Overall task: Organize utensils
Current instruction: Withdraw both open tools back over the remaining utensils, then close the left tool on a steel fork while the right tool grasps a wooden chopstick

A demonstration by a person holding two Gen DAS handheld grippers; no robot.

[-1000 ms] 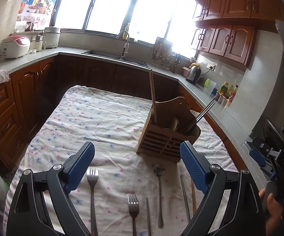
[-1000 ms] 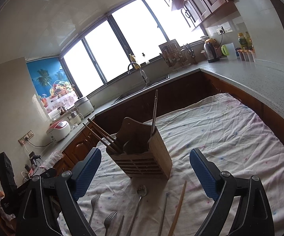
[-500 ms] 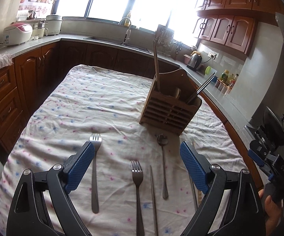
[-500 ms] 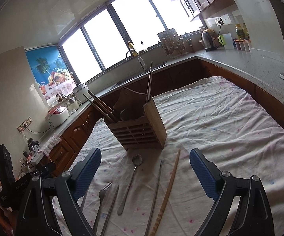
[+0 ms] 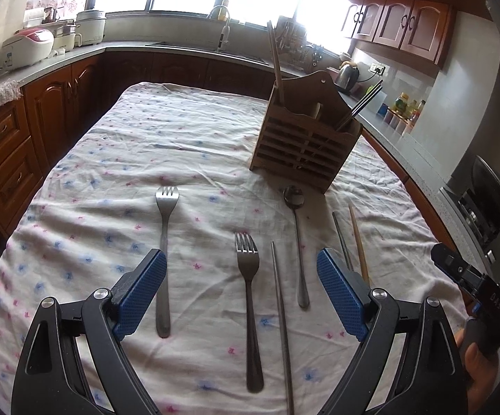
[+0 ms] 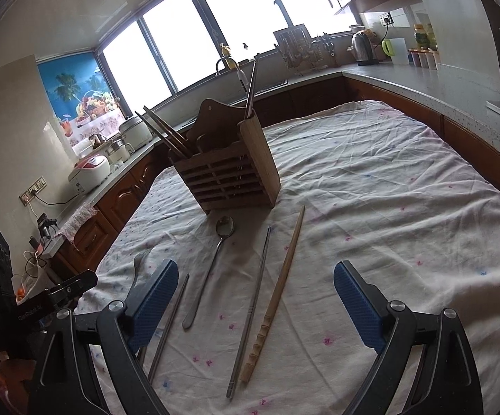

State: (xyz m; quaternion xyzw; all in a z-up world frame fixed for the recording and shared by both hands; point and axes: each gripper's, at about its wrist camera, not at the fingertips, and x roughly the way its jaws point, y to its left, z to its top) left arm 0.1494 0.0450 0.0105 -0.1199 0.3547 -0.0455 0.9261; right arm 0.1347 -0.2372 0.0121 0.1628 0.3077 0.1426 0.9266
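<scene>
A slatted wooden utensil holder [image 5: 305, 145] [image 6: 229, 176] stands on the flowered tablecloth with chopsticks sticking out of it. In front of it lie a left fork [image 5: 164, 249], a middle fork [image 5: 250, 297], a metal chopstick [image 5: 281, 311], a spoon [image 5: 296, 235] [image 6: 212, 263], another metal chopstick [image 6: 253, 304] and a wooden chopstick [image 6: 277, 294]. My left gripper [image 5: 241, 287] hovers open above the middle fork and metal chopstick. My right gripper [image 6: 255, 297] hovers open above the two right-hand chopsticks. Neither holds anything.
Dark wooden cabinets and a grey counter [image 6: 440, 79] wrap around the table. On the counter stand rice cookers [image 5: 28, 46], a sink tap [image 5: 224, 31], a kettle [image 6: 362, 46] and bottles. A hand on the other gripper [image 5: 485, 294] shows at the right edge.
Both grippers have sunk and tilted down toward the table, so the laid-out utensils now fill more of each view. The jaws stayed wide open.
</scene>
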